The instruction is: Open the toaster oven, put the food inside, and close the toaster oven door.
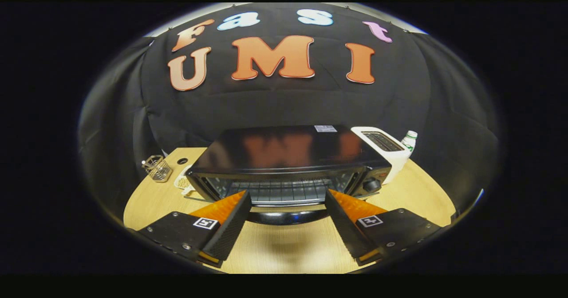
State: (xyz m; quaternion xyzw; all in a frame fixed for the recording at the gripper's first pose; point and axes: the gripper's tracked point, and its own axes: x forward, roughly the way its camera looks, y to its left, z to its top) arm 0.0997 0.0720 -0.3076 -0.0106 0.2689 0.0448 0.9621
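The gripper [287, 200] is spread wide and holds nothing. At twelve o'clock, just ahead of the fingertips, sits the toaster oven [288, 165]: glossy black box, wire rack showing, its door [284, 216] apparently dropped open. Judgement: fetch the food next, approaching level; which item it is I cannot tell

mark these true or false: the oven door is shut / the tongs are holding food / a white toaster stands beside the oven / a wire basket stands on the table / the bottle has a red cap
1. The toaster oven door is shut. False: it hangs open, with the rack showing.
2. The tongs are holding food. False: they are open, with nothing between them.
3. A white toaster stands beside the oven. True.
4. A wire basket stands on the table. True.
5. The bottle has a red cap. False: the cap is white.
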